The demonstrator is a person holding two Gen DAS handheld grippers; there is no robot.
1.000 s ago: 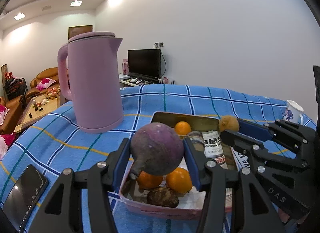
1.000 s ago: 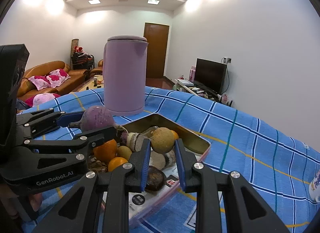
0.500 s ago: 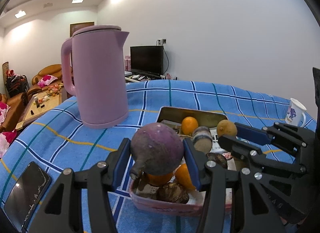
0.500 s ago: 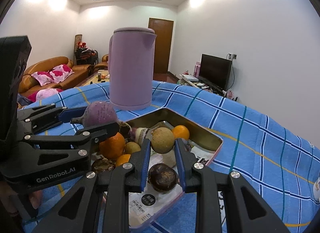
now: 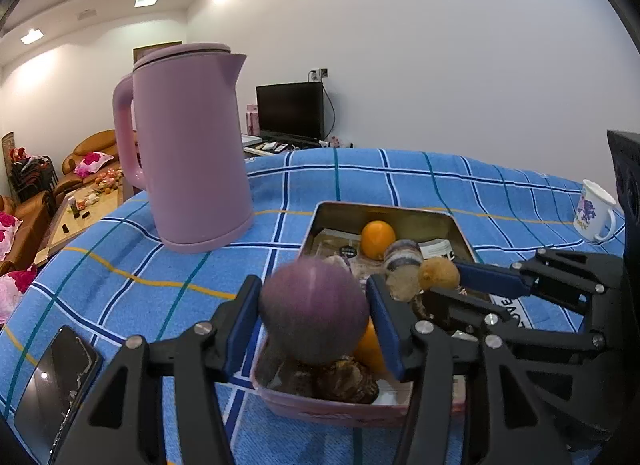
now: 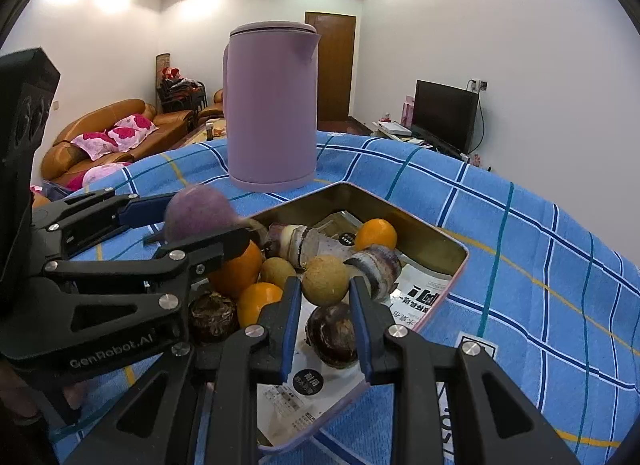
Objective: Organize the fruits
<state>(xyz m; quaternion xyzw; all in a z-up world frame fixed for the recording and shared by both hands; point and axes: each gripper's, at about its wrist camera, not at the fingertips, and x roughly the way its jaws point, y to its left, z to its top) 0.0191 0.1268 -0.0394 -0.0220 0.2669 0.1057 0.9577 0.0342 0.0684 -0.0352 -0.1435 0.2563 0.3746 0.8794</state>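
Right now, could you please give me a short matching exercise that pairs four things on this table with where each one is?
Things:
1. purple turnip
2. small tan fruit
3. pink kettle
4. phone

Places:
A. lying flat on the blue cloth, apart from the tray
B. clamped in the right gripper, above the tray
C. standing upright on the cloth, beyond the tray
D. clamped in the left gripper, above the tray's near end

Pairs: 1-D, 2-B, 3-C, 4-A
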